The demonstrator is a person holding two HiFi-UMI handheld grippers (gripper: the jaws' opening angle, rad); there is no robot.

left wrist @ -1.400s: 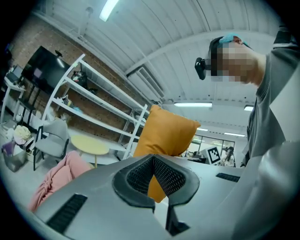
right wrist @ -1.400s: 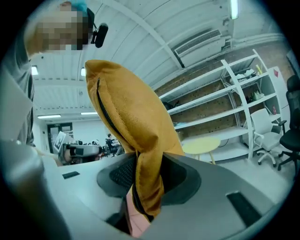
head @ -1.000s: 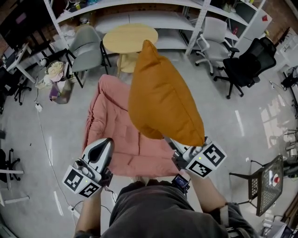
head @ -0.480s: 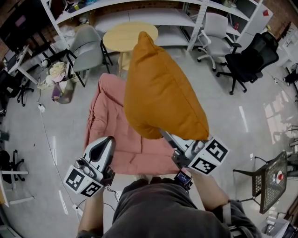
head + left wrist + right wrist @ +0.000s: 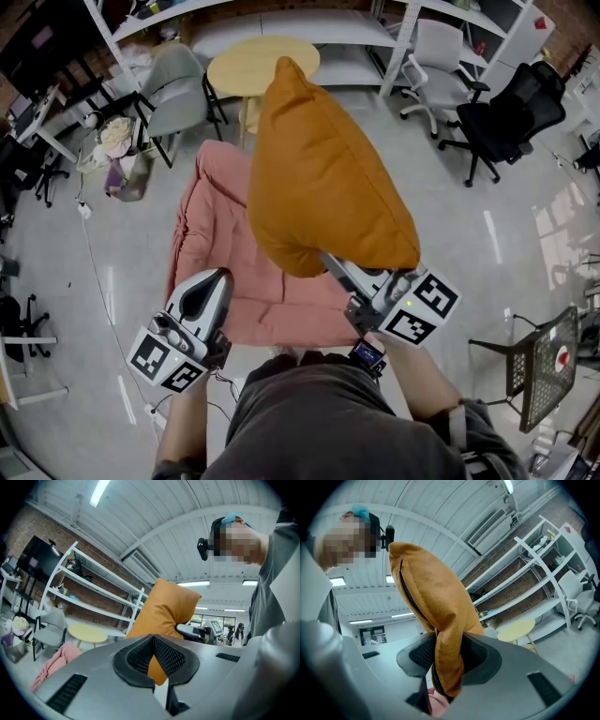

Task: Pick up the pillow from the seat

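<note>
Far left of the pink seat (image 5: 230,253), a heap of pale cloth things (image 5: 117,142) lies on the floor by a grey chair (image 5: 178,84). What the heap holds is too small to tell. Behind it, the white shelving (image 5: 281,26) carries small items that cannot be made out.

The left tongs (image 5: 218,277) hover over the seat's near left edge, clenched tip to tip with nothing between them. Their marker cube (image 5: 164,361) shows only black-and-white square patterns, not words.

A round yellow tabletop (image 5: 262,67) stands just beyond the seat. The orange pillow (image 5: 323,178) hangs in the air above the seat, clear of it, standing on end with its zip edge toward the right tongs. The right tongs (image 5: 328,260) grasp the pillow's lower corner, the fabric pinched between both pads. Their marker cube (image 5: 422,309) bears the same kind of patterns.

Well right of the seat stand a white office chair (image 5: 441,61) and a black office chair (image 5: 511,117).
</note>
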